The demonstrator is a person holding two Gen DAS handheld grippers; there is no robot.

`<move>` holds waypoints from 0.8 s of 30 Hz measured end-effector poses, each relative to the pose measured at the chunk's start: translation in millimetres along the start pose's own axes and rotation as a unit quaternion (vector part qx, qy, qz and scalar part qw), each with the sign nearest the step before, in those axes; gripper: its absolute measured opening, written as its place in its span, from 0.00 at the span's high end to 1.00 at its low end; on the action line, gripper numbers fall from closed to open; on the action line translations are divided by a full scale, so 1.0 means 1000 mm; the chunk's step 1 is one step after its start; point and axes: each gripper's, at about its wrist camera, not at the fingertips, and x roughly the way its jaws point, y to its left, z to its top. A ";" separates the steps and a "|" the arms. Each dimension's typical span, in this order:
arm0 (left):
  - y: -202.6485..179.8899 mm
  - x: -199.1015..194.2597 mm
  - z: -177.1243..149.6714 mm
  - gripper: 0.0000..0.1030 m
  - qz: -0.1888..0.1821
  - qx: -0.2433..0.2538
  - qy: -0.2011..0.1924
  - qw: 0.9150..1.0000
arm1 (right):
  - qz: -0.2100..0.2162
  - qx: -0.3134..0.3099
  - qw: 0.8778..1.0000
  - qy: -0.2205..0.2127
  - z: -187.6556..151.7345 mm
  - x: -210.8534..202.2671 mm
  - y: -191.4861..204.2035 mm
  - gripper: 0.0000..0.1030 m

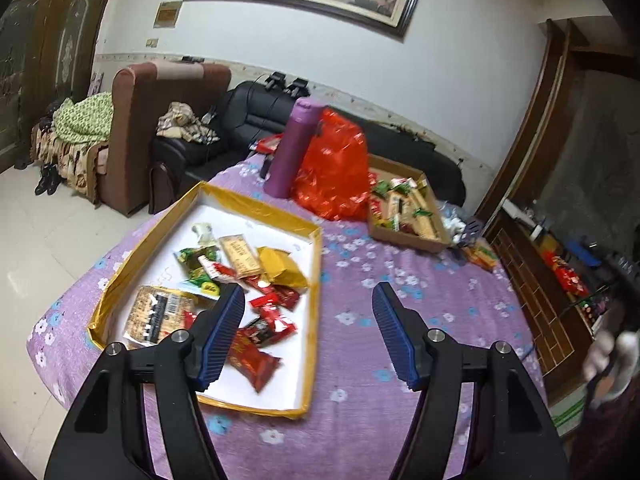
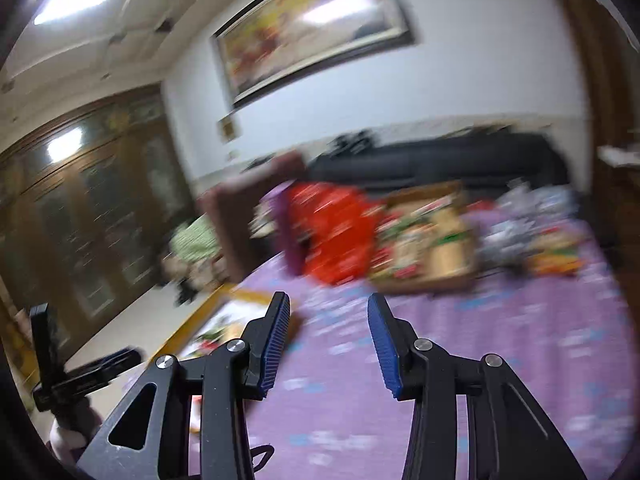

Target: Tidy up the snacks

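A gold-rimmed white tray [image 1: 316, 272] on the purple flowered tablecloth holds several snack packets: red ones [image 1: 276, 300], a green one [image 1: 196, 264], a gold one [image 1: 282, 266] and a cracker pack [image 1: 160, 314]. A brown cardboard box [image 1: 412, 240] at the far right holds more snacks. My left gripper [image 1: 308, 300] is open and empty, above the tray's right edge. My right gripper [image 2: 328, 312] is open and empty above the cloth; its view is blurred, with the tray [image 2: 200, 312] at lower left and the box [image 2: 440, 280] ahead.
A purple bottle [image 1: 292, 148] and a red plastic bag [image 1: 336, 164] stand at the table's back between tray and box. Loose packets [image 1: 482, 254] lie right of the box. Sofas stand behind the table and a wooden cabinet [image 1: 536, 292] to the right.
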 end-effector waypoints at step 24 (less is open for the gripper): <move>-0.046 -0.020 -0.016 0.30 0.012 0.064 -0.027 0.997 | -0.368 -0.141 0.918 -0.037 0.083 -0.185 -0.059 0.38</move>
